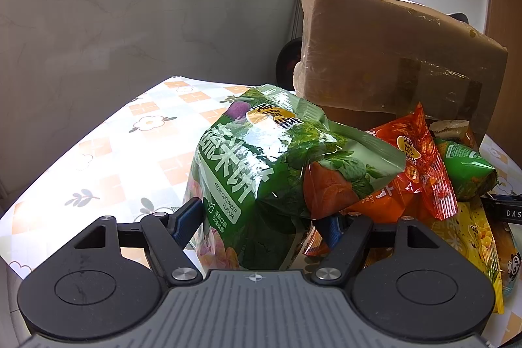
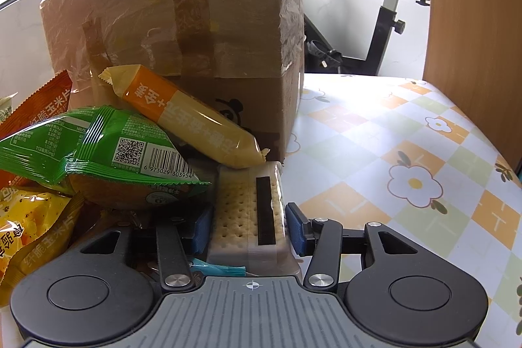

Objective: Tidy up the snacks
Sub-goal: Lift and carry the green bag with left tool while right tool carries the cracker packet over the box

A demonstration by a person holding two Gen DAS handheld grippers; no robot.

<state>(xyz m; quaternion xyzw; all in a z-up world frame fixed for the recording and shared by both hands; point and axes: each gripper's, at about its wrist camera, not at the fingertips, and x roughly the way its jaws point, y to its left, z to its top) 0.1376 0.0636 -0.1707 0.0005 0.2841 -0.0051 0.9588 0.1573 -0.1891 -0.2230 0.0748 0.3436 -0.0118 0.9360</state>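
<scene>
Left gripper (image 1: 261, 219) is closed around a puffy green cucumber-flavour snack bag (image 1: 257, 172), held at the edge of the snack pile on the floral tablecloth (image 1: 130, 152). Right gripper (image 2: 249, 229) is clamped on a clear-wrapped cracker pack (image 2: 248, 211) lying by the plastic-wrapped cardboard box (image 2: 182, 22). The box's contents cannot be seen.

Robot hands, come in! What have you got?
Left gripper holding green bag. Right gripper around cracker pack. Snack pile and box crowd close.
</scene>
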